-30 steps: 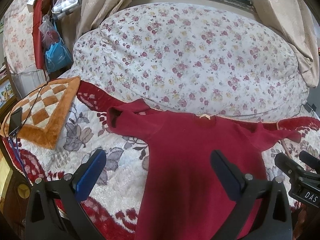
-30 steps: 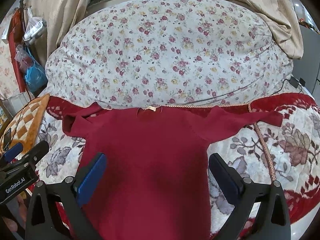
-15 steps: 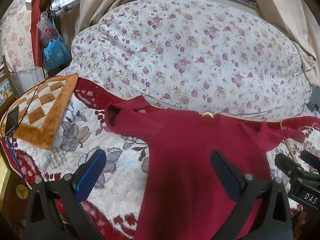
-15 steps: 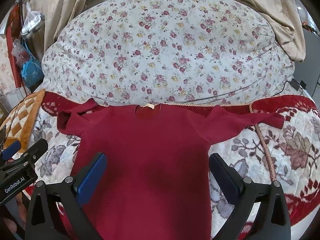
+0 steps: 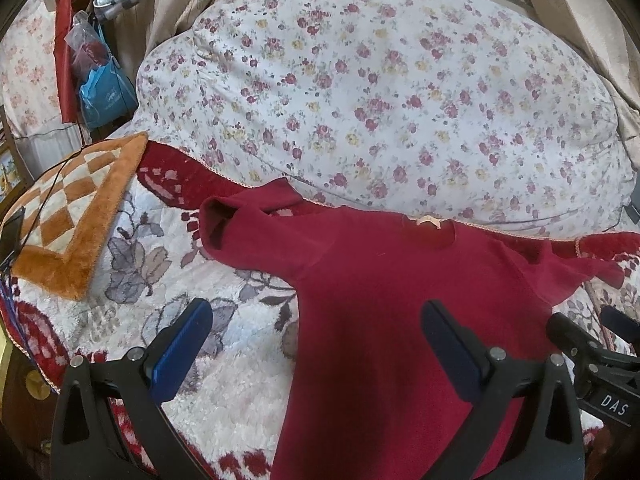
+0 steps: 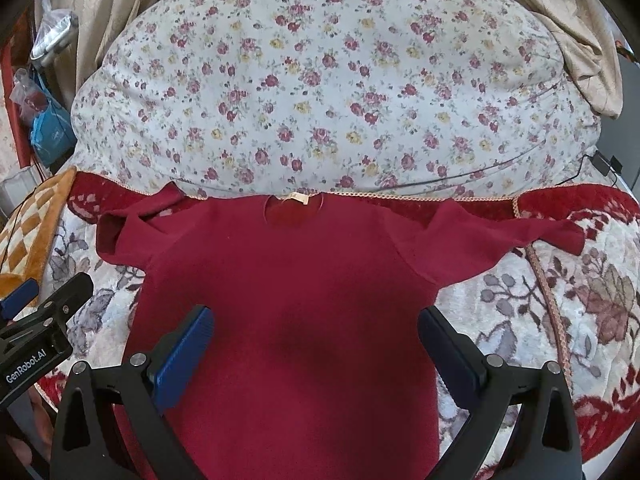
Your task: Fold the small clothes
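A small dark red long-sleeved top (image 5: 384, 300) lies flat on the patterned bed blanket, neck toward the floral quilt; it also shows in the right wrist view (image 6: 296, 288). Its left sleeve (image 5: 256, 232) is bunched and partly doubled over; its right sleeve (image 6: 500, 236) lies spread out to the side. My left gripper (image 5: 316, 320) is open and empty, hovering over the top's left edge. My right gripper (image 6: 316, 320) is open and empty above the top's body. The hem is hidden below both views.
A big floral quilt (image 6: 328, 92) is heaped behind the top. An orange checked cushion (image 5: 68, 224) with a cable and a phone lies at the left. Bags (image 5: 100, 80) hang at the far left. Beige curtains (image 6: 580, 40) hang behind. Red-and-white blanket (image 6: 580, 300) spreads right.
Both grippers have moved a little forward and tilted down toward the top, so the quilt fills more of each view. The top has not moved. Both stay open.
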{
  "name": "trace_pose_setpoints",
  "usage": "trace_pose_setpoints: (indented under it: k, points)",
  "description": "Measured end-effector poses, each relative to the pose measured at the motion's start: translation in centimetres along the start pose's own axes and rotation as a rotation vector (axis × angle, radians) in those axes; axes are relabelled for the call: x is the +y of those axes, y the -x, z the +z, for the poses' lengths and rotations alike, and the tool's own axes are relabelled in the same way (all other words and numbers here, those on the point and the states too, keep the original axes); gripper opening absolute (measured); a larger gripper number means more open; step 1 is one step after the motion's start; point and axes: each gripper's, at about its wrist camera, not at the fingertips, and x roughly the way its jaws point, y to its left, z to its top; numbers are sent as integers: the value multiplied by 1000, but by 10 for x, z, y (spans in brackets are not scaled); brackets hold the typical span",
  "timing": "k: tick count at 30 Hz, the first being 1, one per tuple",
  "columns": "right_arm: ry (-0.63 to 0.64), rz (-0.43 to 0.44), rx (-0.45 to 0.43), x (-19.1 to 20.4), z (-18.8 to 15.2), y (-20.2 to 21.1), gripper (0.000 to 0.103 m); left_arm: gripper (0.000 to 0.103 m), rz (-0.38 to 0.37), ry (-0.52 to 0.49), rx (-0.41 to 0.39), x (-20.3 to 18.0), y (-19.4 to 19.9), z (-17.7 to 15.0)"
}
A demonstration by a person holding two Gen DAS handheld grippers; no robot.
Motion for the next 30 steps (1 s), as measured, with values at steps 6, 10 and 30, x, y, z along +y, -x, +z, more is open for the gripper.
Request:
trace_pose_setpoints:
  k: [6,10,30]
  points:
    - [-9,12,21,3,3,-16,103,103,6,5,25,3,-16,3]
    - [-7,14,33,6,4,-24,103,103,8,9,33,4,-23,5]
    - [4,115,101,28,14,-78,103,103,96,168,59,114,-91,42]
